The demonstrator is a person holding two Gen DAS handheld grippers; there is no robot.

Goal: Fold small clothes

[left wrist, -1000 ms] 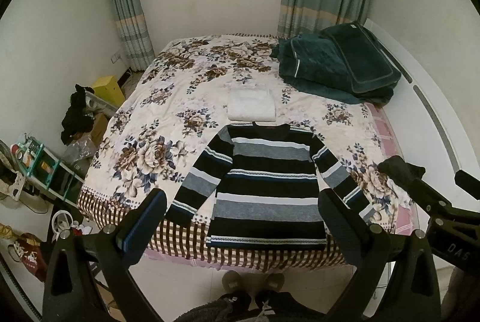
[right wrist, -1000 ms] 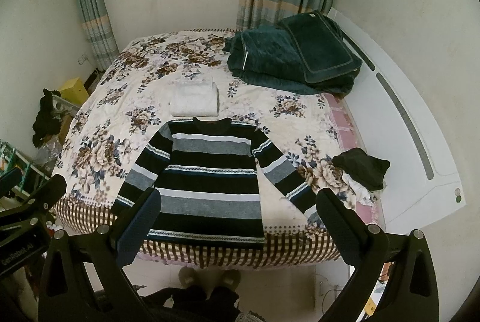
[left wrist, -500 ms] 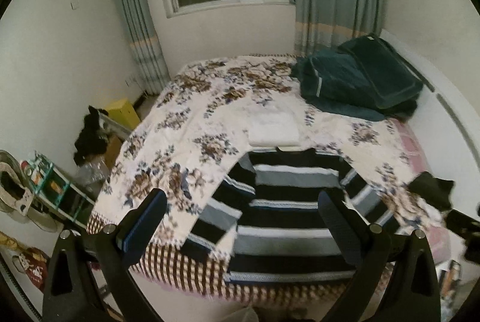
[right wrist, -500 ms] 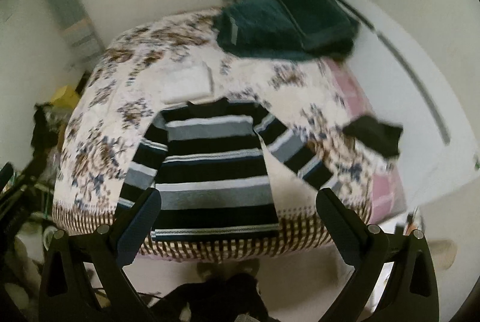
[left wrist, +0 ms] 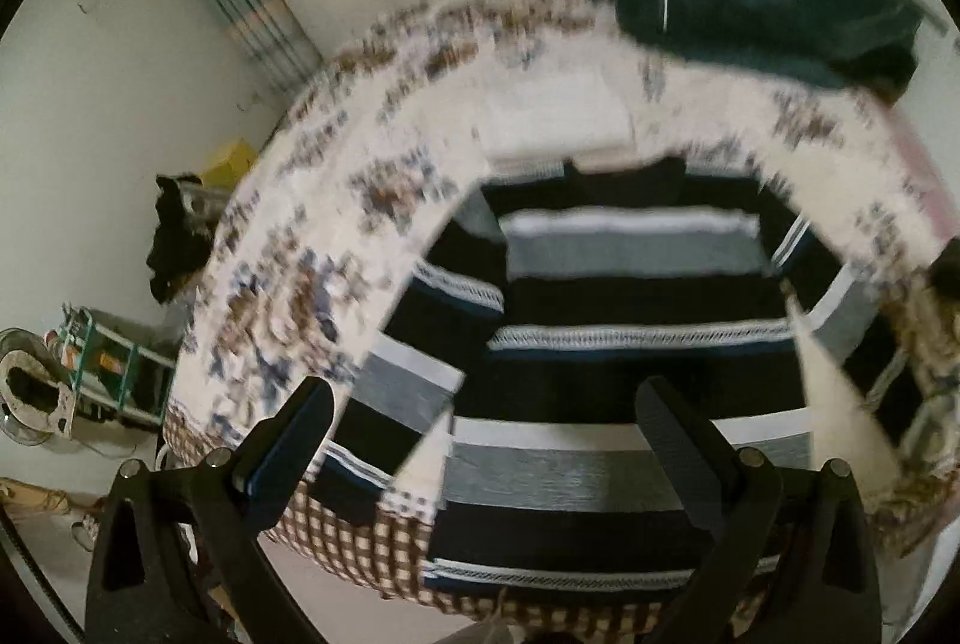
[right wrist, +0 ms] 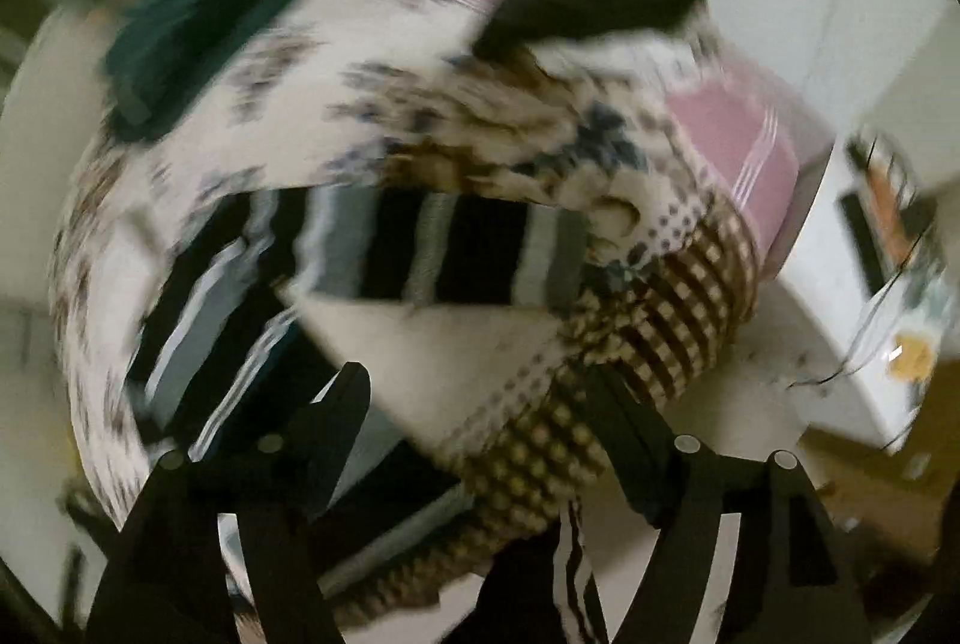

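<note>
From the left wrist, the left gripper (left wrist: 480, 422) is hanging released over the striped sweater (left wrist: 636, 356), which is lying flat, front up, on the floral bed (left wrist: 336, 248) with its hem at the near checked edge. Nothing is sitting between its fingers. The sleeve under the gripper is lying close to the bed's edge, so a careless pinch could be catching the bedspread along with the knit, dragging both.

From the right wrist, everything is smearing with blur. The right gripper (right wrist: 480, 440) is closing, with no cloth between its fingers yet; it is pointing at the checked corner, while the other sleeve (right wrist: 456, 254) is lying well ahead. Closing this early risks it gripping bedspread, or nothing, instead of the cuff.
</note>
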